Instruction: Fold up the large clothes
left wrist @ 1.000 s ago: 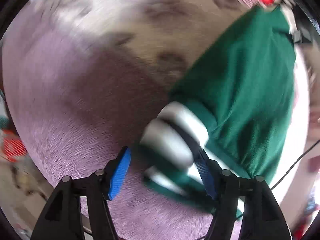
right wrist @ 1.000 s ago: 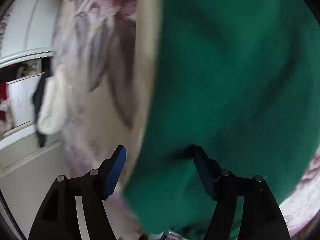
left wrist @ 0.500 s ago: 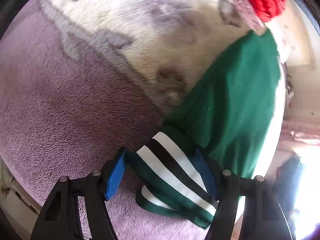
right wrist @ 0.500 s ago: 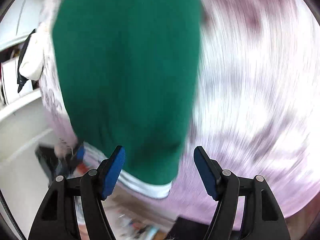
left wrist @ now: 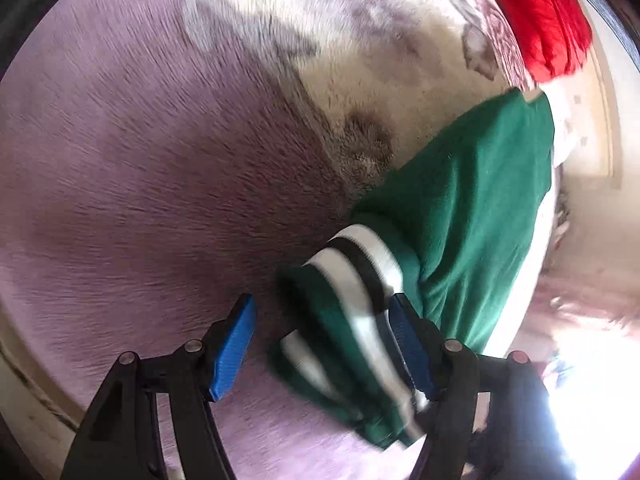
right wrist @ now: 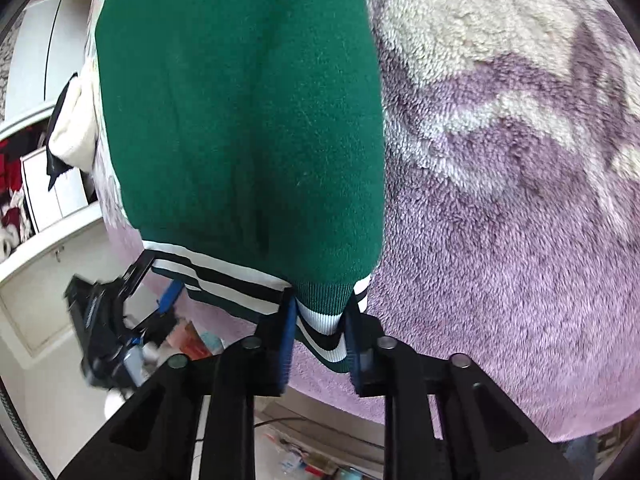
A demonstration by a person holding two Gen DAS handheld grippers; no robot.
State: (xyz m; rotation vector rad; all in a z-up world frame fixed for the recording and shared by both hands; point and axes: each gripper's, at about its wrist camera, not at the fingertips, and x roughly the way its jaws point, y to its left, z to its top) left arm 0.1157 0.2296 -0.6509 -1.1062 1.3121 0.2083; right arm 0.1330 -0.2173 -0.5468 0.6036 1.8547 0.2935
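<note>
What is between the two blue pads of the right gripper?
In the right wrist view, the green garment's striped ribbed hem sits between the closing pads of the right gripper.

The green garment [left wrist: 472,208] is being seen at three o'clock, its striped hem [left wrist: 356,304] lying against the right finger of the left gripper [left wrist: 324,344] on the purple blanket [left wrist: 140,184].

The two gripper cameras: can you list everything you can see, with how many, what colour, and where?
green knit jacket with striped white-and-black hem: one, green, spread on the blanket.
fluffy purple-and-cream blanket: one, under the jacket.
red fabric bundle: one, red, far corner.
white cupboard: one, white, beside the bed.
left gripper: black, blue pads, jaws apart around the hem.
right gripper: black, jaws closing on the hem corner.
</note>
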